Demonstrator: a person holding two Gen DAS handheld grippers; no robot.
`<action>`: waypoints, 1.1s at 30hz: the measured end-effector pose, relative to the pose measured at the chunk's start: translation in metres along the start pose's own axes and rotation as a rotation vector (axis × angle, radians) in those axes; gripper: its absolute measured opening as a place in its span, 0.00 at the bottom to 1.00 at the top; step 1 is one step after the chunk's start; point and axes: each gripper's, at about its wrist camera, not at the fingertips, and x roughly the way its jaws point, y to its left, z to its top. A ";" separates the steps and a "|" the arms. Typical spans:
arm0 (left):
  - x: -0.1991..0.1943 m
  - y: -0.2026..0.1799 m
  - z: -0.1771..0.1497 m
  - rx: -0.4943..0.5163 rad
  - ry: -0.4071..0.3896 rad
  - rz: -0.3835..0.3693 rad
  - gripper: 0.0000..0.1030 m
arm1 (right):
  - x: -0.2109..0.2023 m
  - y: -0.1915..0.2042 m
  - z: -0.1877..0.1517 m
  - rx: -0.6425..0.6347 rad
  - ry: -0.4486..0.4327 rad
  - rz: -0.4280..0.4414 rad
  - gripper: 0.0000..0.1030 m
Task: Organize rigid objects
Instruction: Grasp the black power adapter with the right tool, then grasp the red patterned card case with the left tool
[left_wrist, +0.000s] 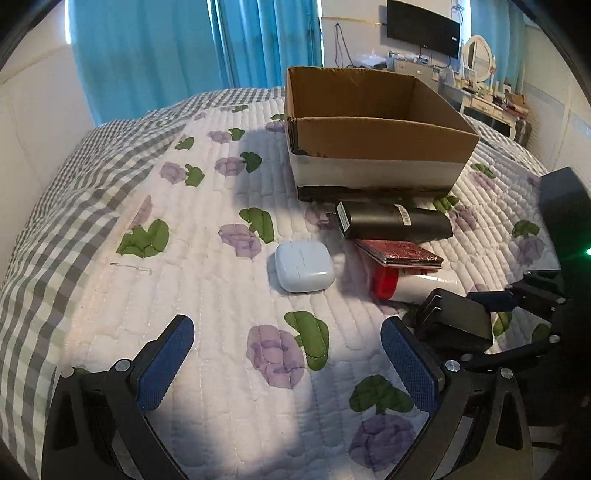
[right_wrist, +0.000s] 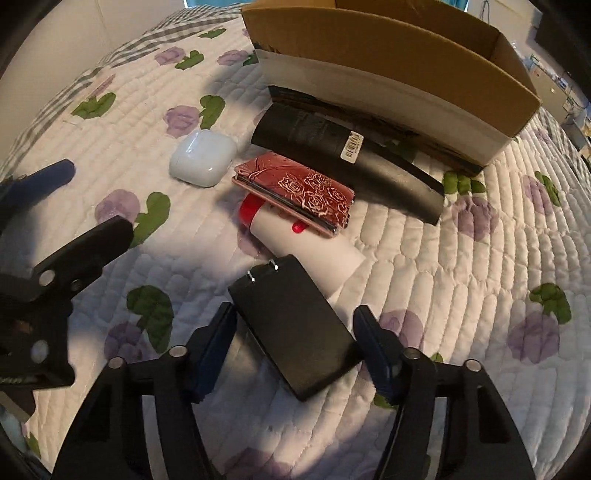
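The right gripper (right_wrist: 295, 334) has its fingers spread around a black charger (right_wrist: 293, 325), not clearly touching it. The left gripper (left_wrist: 288, 363) is spread wide over bare quilt (left_wrist: 229, 369). Beyond the charger lie a white tube (right_wrist: 303, 240), red wallet (right_wrist: 295, 192), earbud case (right_wrist: 202, 157), black cylinder (right_wrist: 343, 158), then the cardboard box (right_wrist: 388, 62).
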 end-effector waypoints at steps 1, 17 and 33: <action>0.000 0.000 0.000 0.000 0.001 0.002 1.00 | -0.003 0.000 -0.003 0.002 -0.008 -0.002 0.55; 0.001 -0.017 0.009 -0.025 0.070 -0.006 1.00 | -0.091 -0.011 -0.008 0.061 -0.261 -0.066 0.38; 0.063 -0.098 0.056 0.048 0.113 -0.087 1.00 | -0.069 -0.098 0.013 0.217 -0.236 -0.141 0.38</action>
